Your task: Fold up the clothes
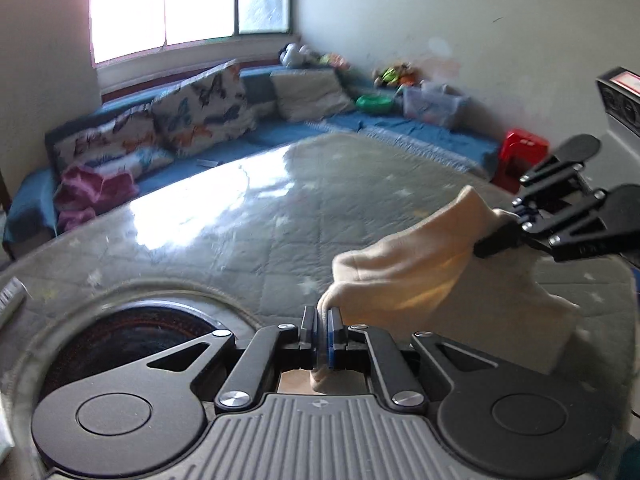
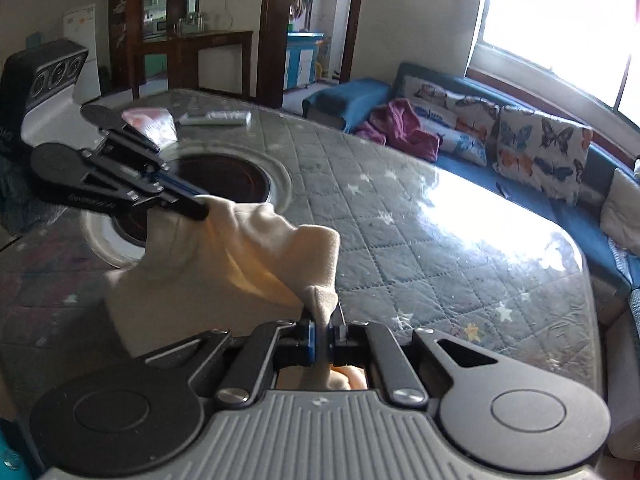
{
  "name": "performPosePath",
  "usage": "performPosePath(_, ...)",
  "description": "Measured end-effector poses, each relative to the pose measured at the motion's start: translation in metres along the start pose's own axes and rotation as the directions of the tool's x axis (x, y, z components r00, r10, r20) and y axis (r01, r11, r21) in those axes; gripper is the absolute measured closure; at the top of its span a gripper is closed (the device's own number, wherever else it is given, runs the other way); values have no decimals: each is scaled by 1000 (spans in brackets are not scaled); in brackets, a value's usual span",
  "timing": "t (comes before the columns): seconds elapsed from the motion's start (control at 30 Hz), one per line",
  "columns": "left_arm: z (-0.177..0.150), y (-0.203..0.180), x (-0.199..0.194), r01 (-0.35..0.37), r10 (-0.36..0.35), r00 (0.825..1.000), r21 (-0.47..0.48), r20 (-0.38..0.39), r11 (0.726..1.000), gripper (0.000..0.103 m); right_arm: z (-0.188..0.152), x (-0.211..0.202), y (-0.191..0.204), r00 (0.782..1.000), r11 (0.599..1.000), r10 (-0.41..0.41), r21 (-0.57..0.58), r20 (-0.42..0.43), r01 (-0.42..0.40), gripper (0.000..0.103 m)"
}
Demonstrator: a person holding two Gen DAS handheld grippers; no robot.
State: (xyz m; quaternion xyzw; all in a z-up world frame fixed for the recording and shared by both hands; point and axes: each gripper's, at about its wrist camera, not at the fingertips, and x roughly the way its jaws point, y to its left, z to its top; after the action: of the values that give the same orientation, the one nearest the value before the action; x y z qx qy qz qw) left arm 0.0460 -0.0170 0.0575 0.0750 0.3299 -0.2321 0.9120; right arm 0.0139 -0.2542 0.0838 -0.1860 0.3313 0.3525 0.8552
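Both jaws are clamped on the cream garment (image 1: 408,276): left gripper (image 1: 322,330) on one corner, right gripper (image 2: 322,336) on the other. The held edge spans straight between them, and the rest drapes to the quilted table (image 2: 400,216).

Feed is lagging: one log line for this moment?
left tongs: shut on cloth | right tongs: shut on cloth | cloth: lifted between both over table

you hold a plain cream cloth (image 1: 420,264) in black grippers with blue pads (image 1: 331,334). the table cover (image 1: 248,216) is grey-green, quilted in diamonds with small white stars. behind its far edge, a blue sofa (image 2: 572,208) carries butterfly-print cushions (image 2: 540,152) and a magenta garment (image 2: 400,126).
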Motion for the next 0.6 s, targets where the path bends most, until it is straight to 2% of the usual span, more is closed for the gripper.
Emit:
performPosePath(0.1, -2, 8, 25, -27, 25, 999, -45, -39, 999, 98, -9, 26, -13, 1000, 997, -15, 81, 0, 15, 97)
performPosePath(0.23, -11, 14, 44, -60, 54, 995, -80, -81, 995, 97, -24, 51, -30, 999, 978, -32, 205, 3, 31, 83)
performPosePath(0.27, -12, 15, 44, -74, 68, 994, -74, -81, 995, 96, -28, 52, -33, 999, 973, -44, 225, 5, 42, 75)
performPosePath(0.33, -13, 18, 44, -107, 99, 992, -88, -82, 990, 94, -34, 53, -39, 998, 965, -66, 254, 5, 63, 74)
performPosePath(0.37, -13, 20, 44, -123, 115, 990, -98, -83, 988, 94, -37, 51, -42, 997, 958, -83, 275, 9, 77, 67)
performPosePath(0.4, -13, 23, 43, -139, 130, 988, -108, -84, 984, 94, -39, 48, -44, 995, 951, -103, 294, 11, 95, 65)
performPosePath(0.5, -9, 28, 36, -171, 162, 984, -149, -74, 974, 94, -43, 39, -48, 985, 937, -171, 314, 22, 155, 66)
performPosePath(0.6, -5, 21, 25, -114, 110, 993, -167, -33, 979, 94, -41, 28, -46, 980, 937, -183, 315, 71, 152, 67)
